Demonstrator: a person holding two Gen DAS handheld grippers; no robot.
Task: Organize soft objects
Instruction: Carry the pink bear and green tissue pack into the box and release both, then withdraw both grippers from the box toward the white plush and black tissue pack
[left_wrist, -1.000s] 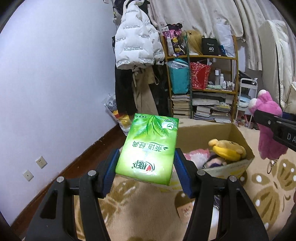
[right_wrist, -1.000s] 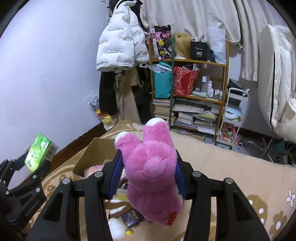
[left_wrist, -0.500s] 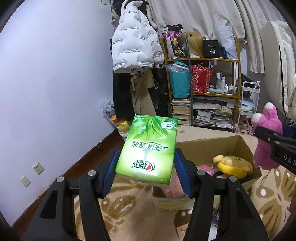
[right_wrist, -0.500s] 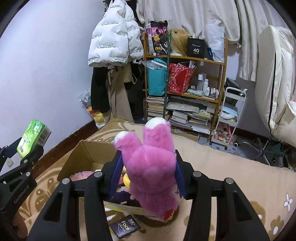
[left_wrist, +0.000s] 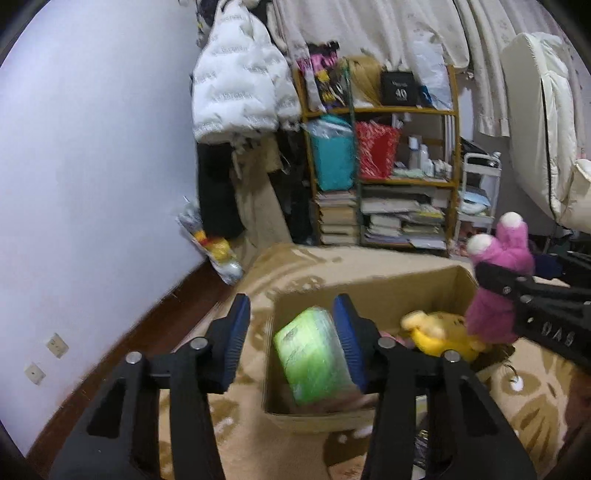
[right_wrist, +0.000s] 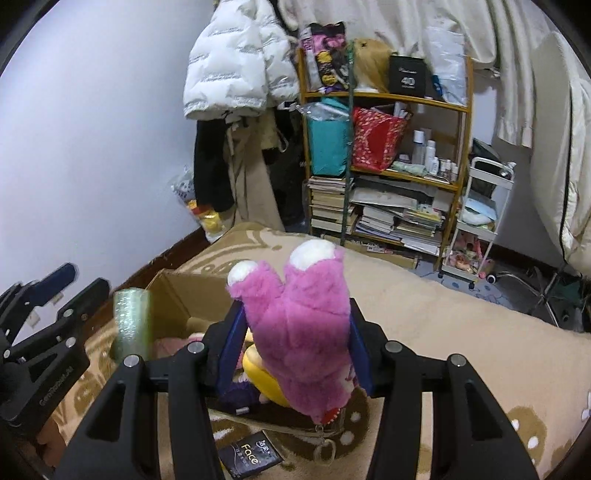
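Green tissue pack (left_wrist: 314, 358) is a motion-blurred smear, tilted over the near-left corner of the cardboard box (left_wrist: 369, 291). It sits low between the fingers of my left claw (left_wrist: 291, 306), which has just been closing in, but nothing's pinched: the pack only lies by the right pad and the left pad is clear of it. My right claw (right_wrist: 295, 314) is clamped on the pink plush (right_wrist: 299, 332), ears up, held above the box's right end near the yellow plush (left_wrist: 439, 332) lying inside.
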